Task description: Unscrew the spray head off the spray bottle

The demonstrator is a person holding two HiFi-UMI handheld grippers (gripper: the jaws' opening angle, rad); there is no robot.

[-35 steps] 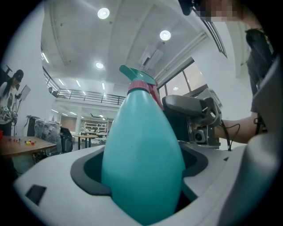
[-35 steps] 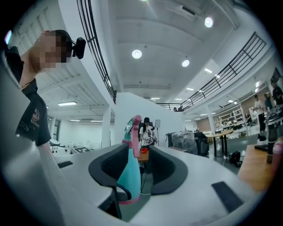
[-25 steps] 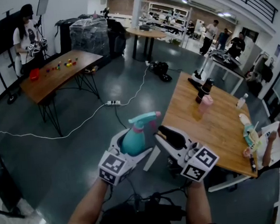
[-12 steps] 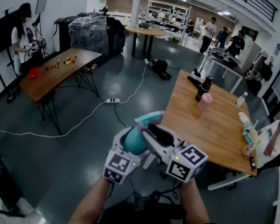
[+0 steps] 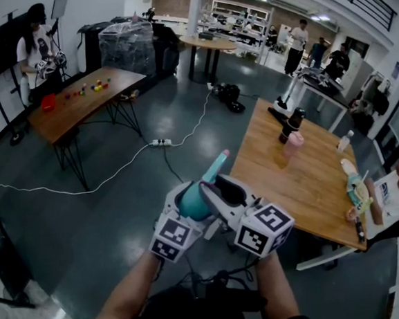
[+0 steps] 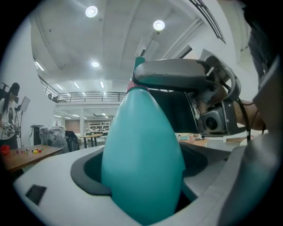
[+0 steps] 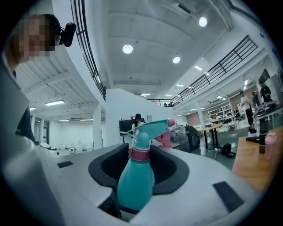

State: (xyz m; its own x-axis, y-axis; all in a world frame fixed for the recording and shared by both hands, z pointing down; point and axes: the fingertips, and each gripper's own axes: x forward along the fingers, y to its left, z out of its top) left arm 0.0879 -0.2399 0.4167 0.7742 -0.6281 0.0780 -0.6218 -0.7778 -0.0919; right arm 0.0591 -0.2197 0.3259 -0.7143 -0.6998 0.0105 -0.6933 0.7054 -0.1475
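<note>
Holds the teal, pear-shaped plastic spray bottle [image 5: 191,203] in mid-air at lower centre of the head view, over bare floor rather than on any surface. Clamps the left gripper [image 6: 141,187] onto its fat belly, pads pressed against both sides. Straddles the bottle's upper body with the right gripper [image 7: 136,190], jaws standing wide and not visibly squeezing. Leaves the teal trigger spray head [image 7: 152,127] fully seated on the neck, the pink ribbed collar [image 7: 140,154] snug against the shoulder with no gap showing.

Reads, by that, as an early stage: bottle steadied, second tool brought round it, no turning done as far as can be judged. Needs a firm bite on the collar or head, then several twists, then lifting the head clear.

Hangs above a dark grey polished floor [image 5: 114,218], crossed at centre by a white cable with a power strip [image 5: 160,146]. Shows a light wooden table [image 5: 305,177] at right carrying a black bottle [image 5: 292,125] and a pink cup [image 5: 293,144], with a seated person [image 5: 398,204] at the lower right edge. Shows a darker wooden table [image 5: 64,118] at upper left strewn with small coloured pieces, a standing person [image 5: 37,48] behind it against the white wall. Opens further back into a large lit hall with more tables, a plastic-wrapped stack [image 5: 128,47] and several people at upper right.
</note>
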